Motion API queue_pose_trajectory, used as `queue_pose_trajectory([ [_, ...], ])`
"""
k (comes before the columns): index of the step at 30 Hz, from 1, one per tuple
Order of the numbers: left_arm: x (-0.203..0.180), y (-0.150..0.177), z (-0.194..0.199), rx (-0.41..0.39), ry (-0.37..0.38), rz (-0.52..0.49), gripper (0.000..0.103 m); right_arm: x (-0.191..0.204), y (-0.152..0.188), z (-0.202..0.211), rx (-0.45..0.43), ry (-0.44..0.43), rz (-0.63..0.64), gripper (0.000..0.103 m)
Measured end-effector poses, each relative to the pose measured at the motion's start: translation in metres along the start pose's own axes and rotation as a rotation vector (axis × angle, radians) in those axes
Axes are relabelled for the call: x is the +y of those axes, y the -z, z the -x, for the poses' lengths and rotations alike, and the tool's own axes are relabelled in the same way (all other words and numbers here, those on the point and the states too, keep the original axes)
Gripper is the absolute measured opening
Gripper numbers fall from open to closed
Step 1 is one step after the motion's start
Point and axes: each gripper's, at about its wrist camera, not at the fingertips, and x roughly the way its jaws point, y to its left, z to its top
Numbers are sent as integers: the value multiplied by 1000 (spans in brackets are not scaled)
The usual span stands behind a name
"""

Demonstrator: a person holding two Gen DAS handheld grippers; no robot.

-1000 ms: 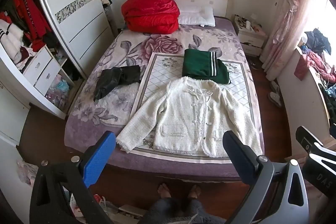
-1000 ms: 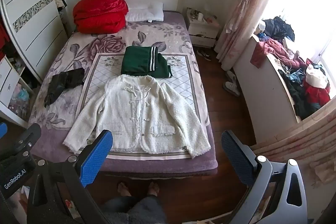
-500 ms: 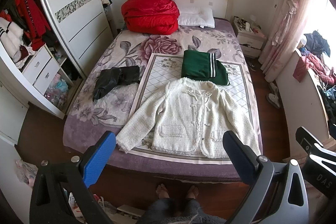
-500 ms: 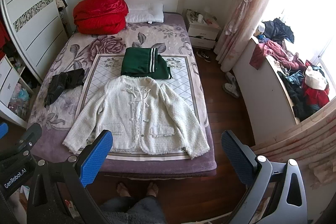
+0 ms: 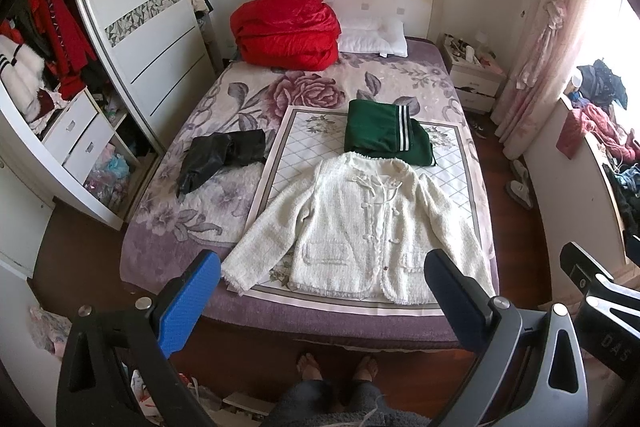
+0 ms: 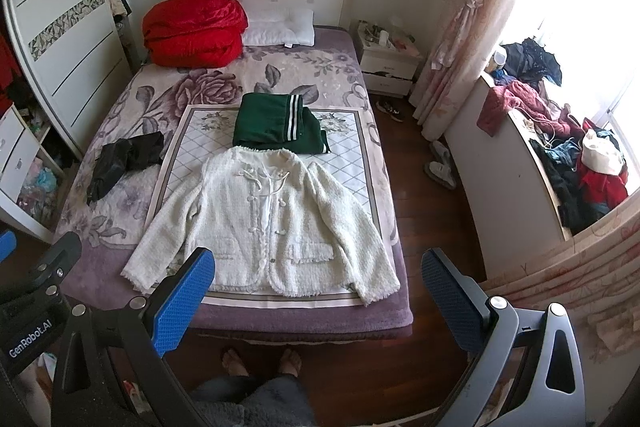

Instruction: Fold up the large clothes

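A cream tweed jacket [image 5: 360, 223] [image 6: 268, 223] lies flat and face up at the foot of the bed, sleeves spread out, on a white quilted mat [image 5: 296, 147] [image 6: 192, 147]. Behind its collar sits a folded green garment with white stripes [image 5: 384, 133] [image 6: 276, 129]. A crumpled black garment [image 5: 218, 159] [image 6: 124, 163] rests to the left on the floral bedspread. My left gripper [image 5: 322, 287] and my right gripper [image 6: 320, 283] are both open and empty, held high above the foot of the bed, well clear of the jacket.
A red quilt [image 5: 286, 29] and white pillow [image 5: 372, 37] sit at the headboard. An open wardrobe [image 5: 60, 75] stands left, a nightstand [image 6: 386, 65] and a cluttered counter [image 6: 560, 155] right. A person's bare feet [image 6: 260, 363] stand on the wooden floor.
Both views have drifted slightly back and up from the bed. The clothes lie as before and both grippers stay open.
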Motion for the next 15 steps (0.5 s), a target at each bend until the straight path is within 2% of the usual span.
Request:
queue_pose_trajectory([
  [15,0,-2,3,-2,7,3,103,-1,0,0,-4,1,2,103],
])
